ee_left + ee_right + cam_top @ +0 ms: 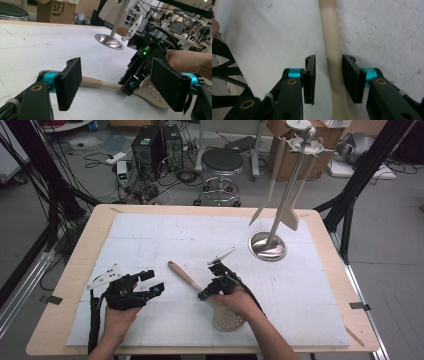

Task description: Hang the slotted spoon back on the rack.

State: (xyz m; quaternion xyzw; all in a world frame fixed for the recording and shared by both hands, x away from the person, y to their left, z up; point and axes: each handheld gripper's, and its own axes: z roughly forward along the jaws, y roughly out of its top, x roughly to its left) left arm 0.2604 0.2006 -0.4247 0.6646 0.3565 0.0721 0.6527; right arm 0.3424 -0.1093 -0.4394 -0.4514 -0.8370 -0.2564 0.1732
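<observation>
Slotted spatula (200, 290) lies between right hand-held gripper (209, 281) jaws, utensil stand (280, 215) well apart.

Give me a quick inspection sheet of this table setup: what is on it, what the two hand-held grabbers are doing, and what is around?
Surface: wooden table with a white mat on top.
Job's things: slotted spatula lying flat on the mat; metal utensil stand with pale utensils hanging.
Clutter: nothing seen on the mat.
Grippers: right gripper straddles the spatula handle, small gaps on both sides, not yet gripping; left gripper open, nothing between its pads.
Cables: one trails from the left gripper off the near edge; tangled cables on the floor.
Surroundings: stool, computer tower, cardboard box.
</observation>
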